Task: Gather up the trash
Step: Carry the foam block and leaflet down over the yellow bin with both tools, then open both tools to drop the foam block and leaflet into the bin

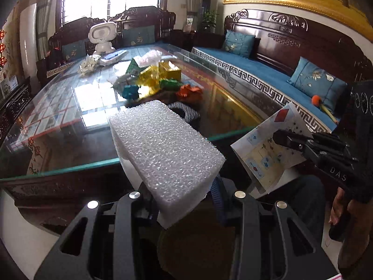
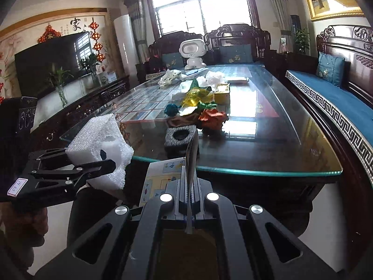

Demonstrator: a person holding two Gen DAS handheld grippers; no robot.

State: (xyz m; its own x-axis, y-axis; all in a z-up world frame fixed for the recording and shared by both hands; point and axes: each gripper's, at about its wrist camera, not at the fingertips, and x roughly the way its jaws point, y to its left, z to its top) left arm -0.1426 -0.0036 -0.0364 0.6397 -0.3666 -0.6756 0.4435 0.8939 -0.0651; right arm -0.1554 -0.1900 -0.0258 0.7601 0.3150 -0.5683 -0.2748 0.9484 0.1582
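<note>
Fingers (image 2: 109, 163) level — white foam (image 1: 163, 149) clamped

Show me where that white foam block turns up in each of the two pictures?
Left wrist view: the white foam block fills the centre, gripped in the left claw at the bottom.
Right wrist view: it sits at the left edge, in that claw, seen from the side.
Shared landmark: the grey foam piece with a round hole near the glass table's near edge.

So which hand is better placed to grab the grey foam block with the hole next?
Neither is free now: the left gripper clamps the white foam block, the right gripper pinches the printed leaflet. Once emptied, probably the right: the grey foam block lies straight ahead of it.
</note>
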